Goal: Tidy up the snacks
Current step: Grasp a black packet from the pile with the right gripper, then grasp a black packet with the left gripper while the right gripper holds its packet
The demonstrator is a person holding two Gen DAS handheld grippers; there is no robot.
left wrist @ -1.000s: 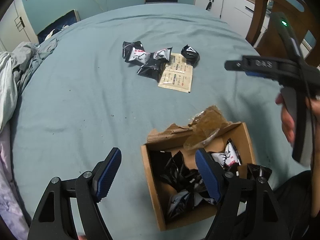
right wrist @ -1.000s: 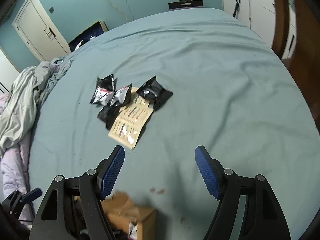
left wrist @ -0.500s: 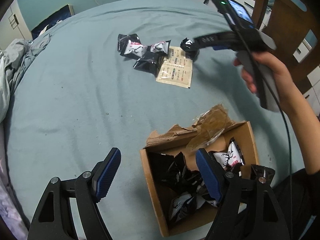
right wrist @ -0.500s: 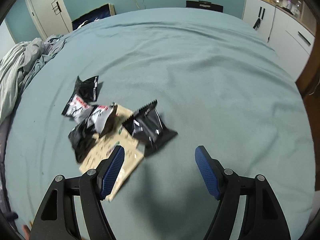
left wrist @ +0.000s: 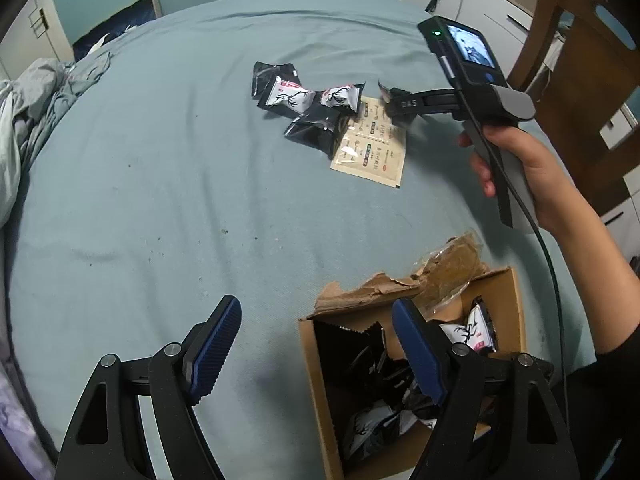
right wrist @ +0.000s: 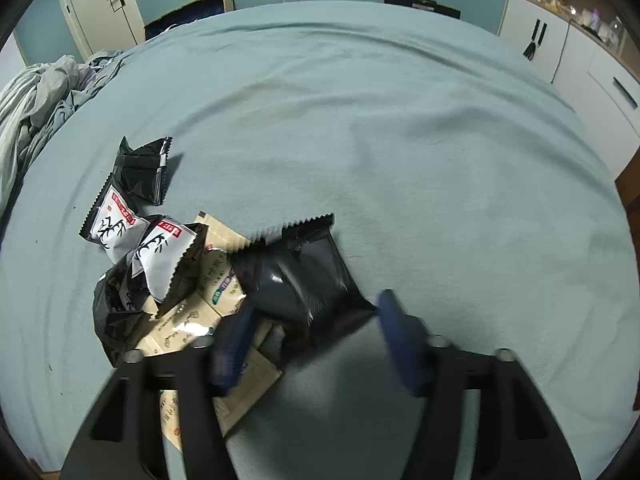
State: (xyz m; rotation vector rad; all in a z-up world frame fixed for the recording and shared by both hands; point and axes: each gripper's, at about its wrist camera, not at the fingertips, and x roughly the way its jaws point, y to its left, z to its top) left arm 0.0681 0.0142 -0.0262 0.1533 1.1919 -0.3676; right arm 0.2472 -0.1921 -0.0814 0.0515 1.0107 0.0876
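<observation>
One black packet (right wrist: 296, 276) sits between the right gripper's (right wrist: 316, 340) closing jaws, not yet pinched; the left gripper (left wrist: 316, 352) hangs wide over the box (left wrist: 316, 396), likely waiting.

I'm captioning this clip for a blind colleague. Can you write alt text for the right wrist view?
The right claw, its jaws closing, reaches down around a black snack packet lying on a teal bedspread; whether the pads touch it yet cannot be told. To its left, more black and white packets overlap a beige paper sachet.
</observation>
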